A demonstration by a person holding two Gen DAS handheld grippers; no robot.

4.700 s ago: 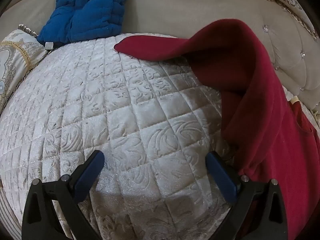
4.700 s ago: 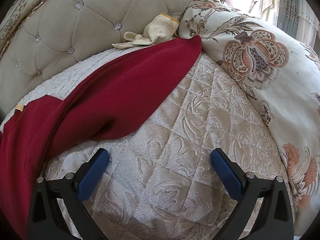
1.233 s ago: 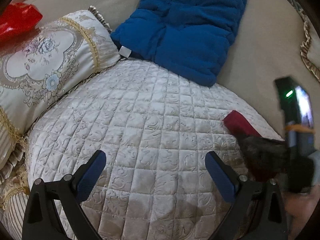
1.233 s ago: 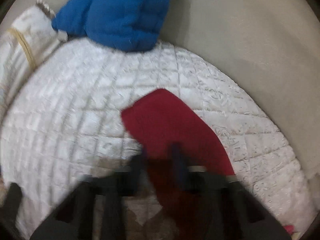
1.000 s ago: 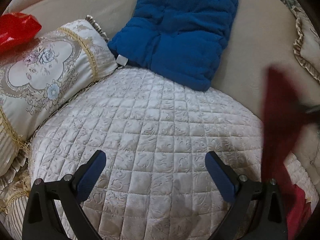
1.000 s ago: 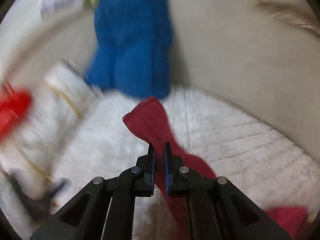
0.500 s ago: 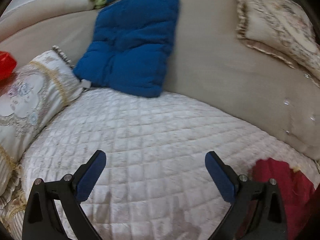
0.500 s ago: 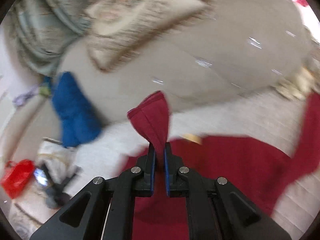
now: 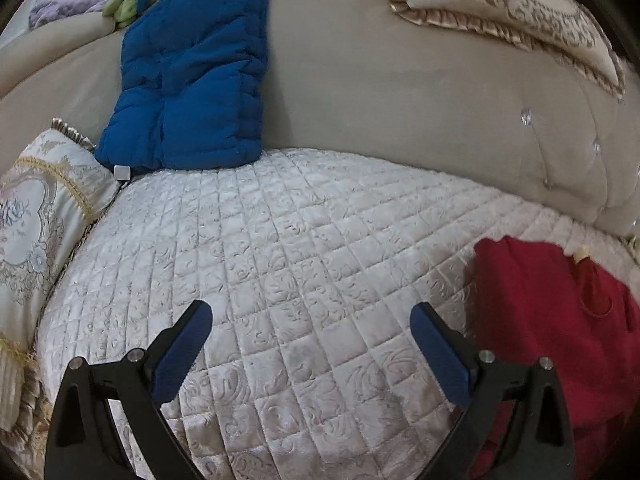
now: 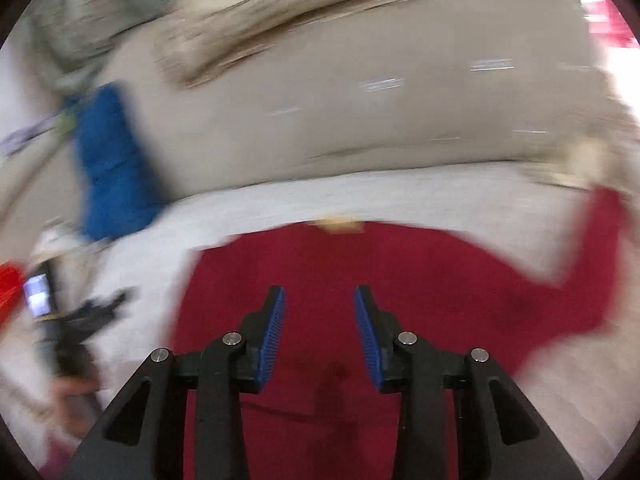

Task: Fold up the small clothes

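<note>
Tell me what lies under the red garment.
The red garment lies on the quilted cream seat cover, which shows all around it. Whatever sits directly beneath the cloth is covered and cannot be seen.

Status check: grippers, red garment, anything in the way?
Left gripper open, empty. Right gripper opening, nothing between fingers. Red garment on quilted cover. Path clear.
</note>
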